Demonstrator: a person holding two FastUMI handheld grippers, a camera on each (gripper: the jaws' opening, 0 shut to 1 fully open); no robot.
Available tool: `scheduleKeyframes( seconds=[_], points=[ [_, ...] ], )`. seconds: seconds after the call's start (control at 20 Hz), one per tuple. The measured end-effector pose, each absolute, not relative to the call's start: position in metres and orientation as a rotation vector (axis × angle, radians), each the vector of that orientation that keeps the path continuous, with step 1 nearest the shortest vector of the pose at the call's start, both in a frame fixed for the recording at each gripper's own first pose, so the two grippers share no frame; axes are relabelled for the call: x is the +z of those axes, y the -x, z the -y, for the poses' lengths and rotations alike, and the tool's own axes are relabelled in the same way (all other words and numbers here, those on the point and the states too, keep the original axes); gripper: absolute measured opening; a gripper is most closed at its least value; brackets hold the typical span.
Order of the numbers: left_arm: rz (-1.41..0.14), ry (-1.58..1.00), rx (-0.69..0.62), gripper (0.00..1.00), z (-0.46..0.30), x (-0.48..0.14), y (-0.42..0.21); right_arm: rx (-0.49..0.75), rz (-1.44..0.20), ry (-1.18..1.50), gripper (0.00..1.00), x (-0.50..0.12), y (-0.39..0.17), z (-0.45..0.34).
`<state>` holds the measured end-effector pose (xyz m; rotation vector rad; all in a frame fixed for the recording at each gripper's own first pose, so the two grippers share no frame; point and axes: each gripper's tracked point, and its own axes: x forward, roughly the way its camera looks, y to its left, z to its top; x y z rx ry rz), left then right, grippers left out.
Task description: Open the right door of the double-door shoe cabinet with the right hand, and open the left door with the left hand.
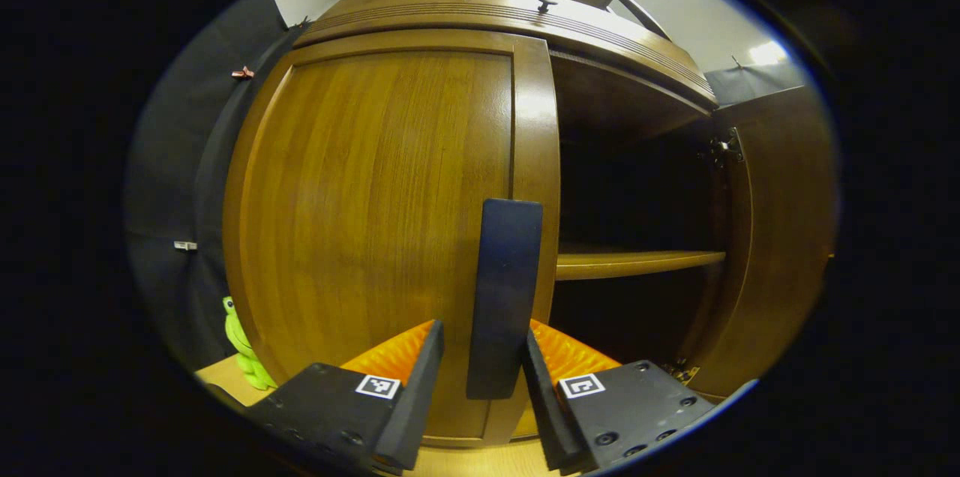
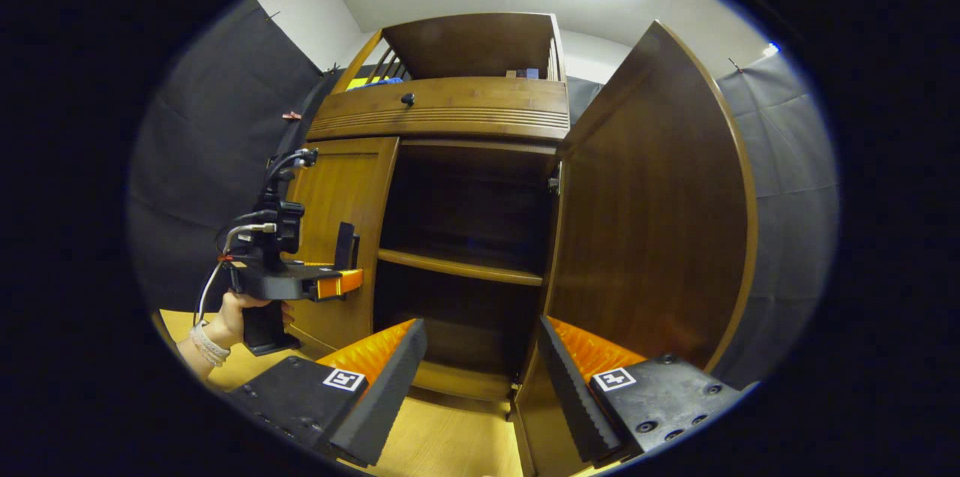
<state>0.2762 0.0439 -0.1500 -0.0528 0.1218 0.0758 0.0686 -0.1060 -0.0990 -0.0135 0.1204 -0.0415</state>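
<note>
Wooden right door point(image 2: 652, 222) stands wide open; left door point(image 1: 375, 222) is shut. Left hand-held gripper point(image 1: 484, 379) straddles its dark handle point(image 1: 504, 297), fingers not touching. Right hand-held gripper point(image 2: 480, 379) is open, empty.

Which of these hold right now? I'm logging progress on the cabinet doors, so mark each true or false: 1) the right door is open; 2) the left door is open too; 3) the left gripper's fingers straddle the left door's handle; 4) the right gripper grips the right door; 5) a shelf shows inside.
1) True: the right door is swung wide open.
2) False: the left door is shut.
3) True: the left gripper has a finger on each side of the dark handle, not clamped on it.
4) False: the right gripper is open, holding nothing.
5) True: a shelf crosses the open compartment.
</note>
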Motion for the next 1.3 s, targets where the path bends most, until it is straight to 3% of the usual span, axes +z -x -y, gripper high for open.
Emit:
scheduleKeyframes(
  seconds=[0.1,0.15,0.75,1.3],
  points=[
    [-0.122,-0.003,0.1,0.38,-0.045,-0.151,-0.276,-0.032,-0.133,0.003,0.94,-0.102,-0.069,0.104],
    [-0.121,-0.019,0.109,0.34,-0.046,-0.15,-0.275,-0.029,-0.135,0.0,0.94,-0.102,-0.067,0.103],
    [-0.152,0.035,0.055,0.3,-0.043,-0.14,-0.222,-0.054,-0.122,-0.001,0.93,-0.083,-0.041,0.099],
    [-0.14,0.043,0.032,0.3,-0.063,-0.127,-0.145,0.012,-0.14,-0.014,0.94,-0.082,-0.038,0.051]
  ],
)
